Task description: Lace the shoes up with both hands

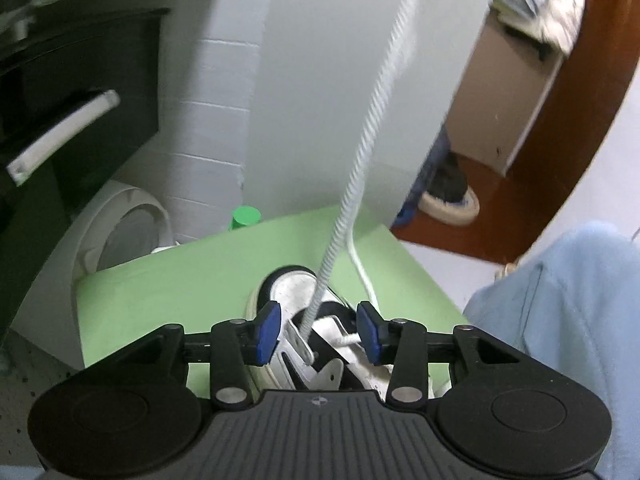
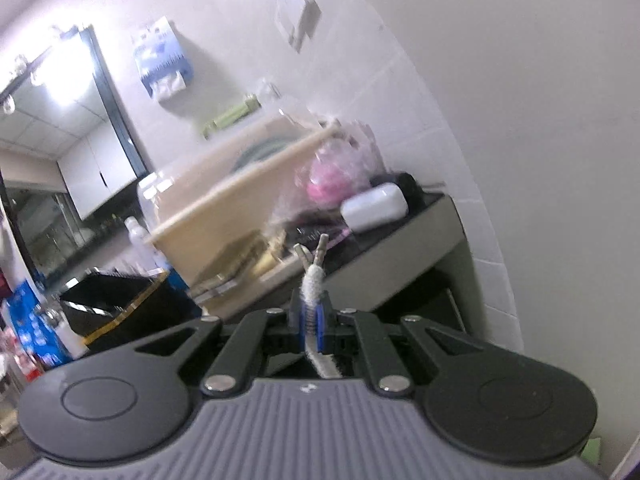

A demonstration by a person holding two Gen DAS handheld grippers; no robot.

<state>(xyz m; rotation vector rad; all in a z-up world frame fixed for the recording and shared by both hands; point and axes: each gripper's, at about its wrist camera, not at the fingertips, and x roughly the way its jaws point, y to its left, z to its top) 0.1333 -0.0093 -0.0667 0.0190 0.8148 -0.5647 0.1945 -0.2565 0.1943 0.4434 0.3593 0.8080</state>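
Note:
A white and black shoe (image 1: 296, 296) lies on a green board (image 1: 192, 280), toe pointing away from me. My left gripper (image 1: 318, 330) hangs just above it, open, blue pads either side of the shoe's throat without touching it. A white twisted lace (image 1: 372, 128) rises taut from an eyelet between those pads and leaves the top of the left wrist view. A second lace end with its tip (image 1: 348, 338) lies near the right pad. In the right wrist view my right gripper (image 2: 311, 320) is shut on the lace (image 2: 313, 280), whose metal tips (image 2: 314, 252) poke out past the pads.
A white round bin (image 1: 120, 232) and a green cap (image 1: 246, 216) sit behind the board. A person's light blue trouser leg (image 1: 568, 320) is at the right. The right wrist view faces a cluttered counter (image 2: 380, 256) with a beige tub (image 2: 240, 200) and a mirror (image 2: 60, 140).

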